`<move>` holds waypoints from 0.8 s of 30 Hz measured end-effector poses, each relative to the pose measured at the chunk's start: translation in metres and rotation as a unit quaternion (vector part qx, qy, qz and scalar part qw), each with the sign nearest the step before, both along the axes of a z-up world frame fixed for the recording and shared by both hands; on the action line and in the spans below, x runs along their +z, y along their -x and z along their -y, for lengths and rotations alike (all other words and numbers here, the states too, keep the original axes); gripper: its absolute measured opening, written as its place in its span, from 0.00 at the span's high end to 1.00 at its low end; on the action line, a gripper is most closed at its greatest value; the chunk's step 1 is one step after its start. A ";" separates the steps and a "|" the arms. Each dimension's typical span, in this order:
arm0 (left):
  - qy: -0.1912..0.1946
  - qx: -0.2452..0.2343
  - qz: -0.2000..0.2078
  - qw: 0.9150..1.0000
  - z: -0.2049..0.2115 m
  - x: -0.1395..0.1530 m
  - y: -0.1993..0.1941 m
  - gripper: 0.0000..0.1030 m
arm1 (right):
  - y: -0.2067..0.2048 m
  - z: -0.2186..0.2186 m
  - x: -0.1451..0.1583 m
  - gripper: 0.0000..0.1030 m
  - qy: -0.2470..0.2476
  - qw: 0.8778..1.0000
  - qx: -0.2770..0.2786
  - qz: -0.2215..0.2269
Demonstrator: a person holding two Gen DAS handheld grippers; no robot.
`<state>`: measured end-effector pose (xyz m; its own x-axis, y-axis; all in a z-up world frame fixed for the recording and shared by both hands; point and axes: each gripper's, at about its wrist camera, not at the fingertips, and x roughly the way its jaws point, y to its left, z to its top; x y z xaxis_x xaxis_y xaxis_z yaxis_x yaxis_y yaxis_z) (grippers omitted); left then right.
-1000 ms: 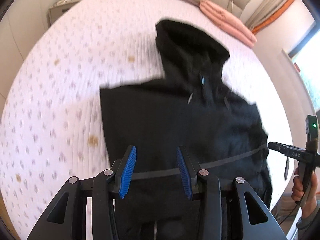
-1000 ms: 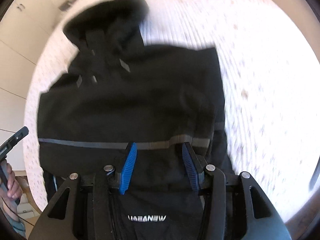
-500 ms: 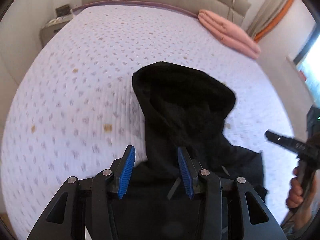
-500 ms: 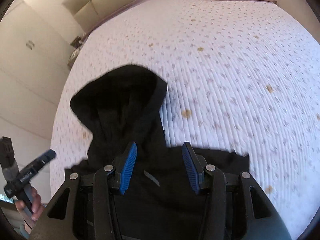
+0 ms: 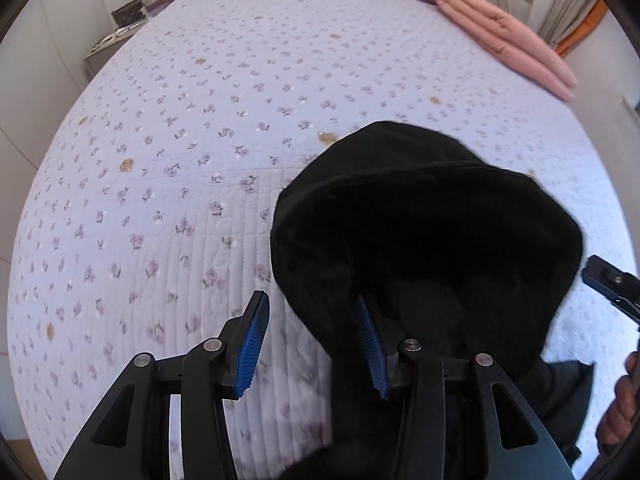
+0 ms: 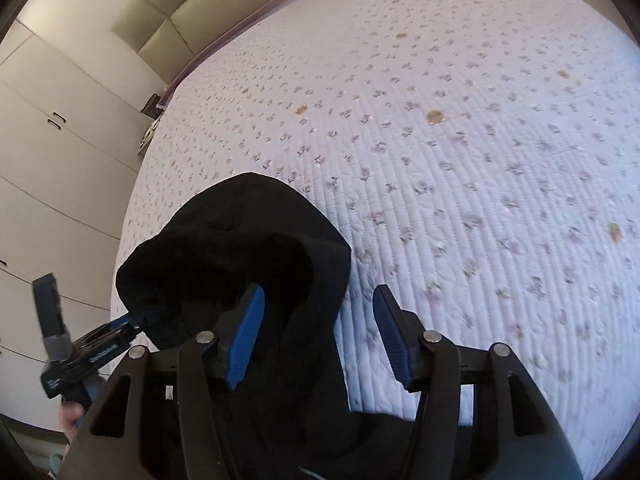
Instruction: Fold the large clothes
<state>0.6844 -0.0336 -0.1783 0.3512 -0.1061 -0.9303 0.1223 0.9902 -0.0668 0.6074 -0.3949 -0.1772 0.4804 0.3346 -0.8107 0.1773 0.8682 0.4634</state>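
A black hooded jacket lies on the bed with its hood [image 5: 424, 216] towards the headboard; the hood also shows in the right wrist view [image 6: 240, 240]. My left gripper [image 5: 312, 336] is open at the hood's left edge, its right finger over the black cloth, its left finger over the quilt. My right gripper [image 6: 320, 328] is open at the hood's right edge, straddling it. Each gripper shows in the other's view, the right one [image 5: 612, 288] and the left one [image 6: 120, 328]. The jacket's body is mostly hidden under the grippers.
The bed has a white quilt with small purple flowers [image 5: 200, 160]. A folded pink blanket [image 5: 508, 36] lies at the far right by the headboard. A nightstand [image 5: 116, 40] stands at the far left, with white wardrobe doors [image 6: 52, 152] beyond.
Both grippers have moved forward from the jacket's hem, over its body, to the hood. Both stayed open. The jacket itself has not visibly moved.
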 end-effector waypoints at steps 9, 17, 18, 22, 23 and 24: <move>0.042 0.027 -0.009 0.999 -0.008 -0.024 -0.011 0.55 | -0.013 0.011 -0.034 0.42 -0.003 0.999 0.020 -0.025; 0.090 0.054 -0.003 0.995 -0.027 -0.033 -0.020 0.54 | -0.038 -0.015 -0.030 0.41 -0.005 0.997 0.071 -0.018; 0.105 0.059 0.000 0.993 -0.030 -0.031 -0.021 0.54 | -0.041 -0.021 -0.030 0.39 0.000 0.997 0.073 -0.018; 0.121 0.052 0.021 0.991 -0.034 -0.021 -0.024 0.93 | -0.041 -0.036 -0.024 0.84 0.070 0.995 0.064 -0.018; 0.131 0.054 0.020 0.990 -0.037 -0.018 -0.025 0.93 | -0.040 -0.034 -0.022 0.87 0.076 0.995 0.057 -0.015; 0.155 0.062 0.031 0.986 -0.044 -0.009 -0.023 0.93 | -0.034 -0.025 -0.014 0.89 0.058 0.997 0.046 -0.003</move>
<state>0.7073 0.0105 -0.1875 0.4347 -0.3336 -0.8365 0.0149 0.9314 -0.3637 0.6409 -0.3698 -0.1911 0.4479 0.2815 -0.8486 0.0971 0.9282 0.3591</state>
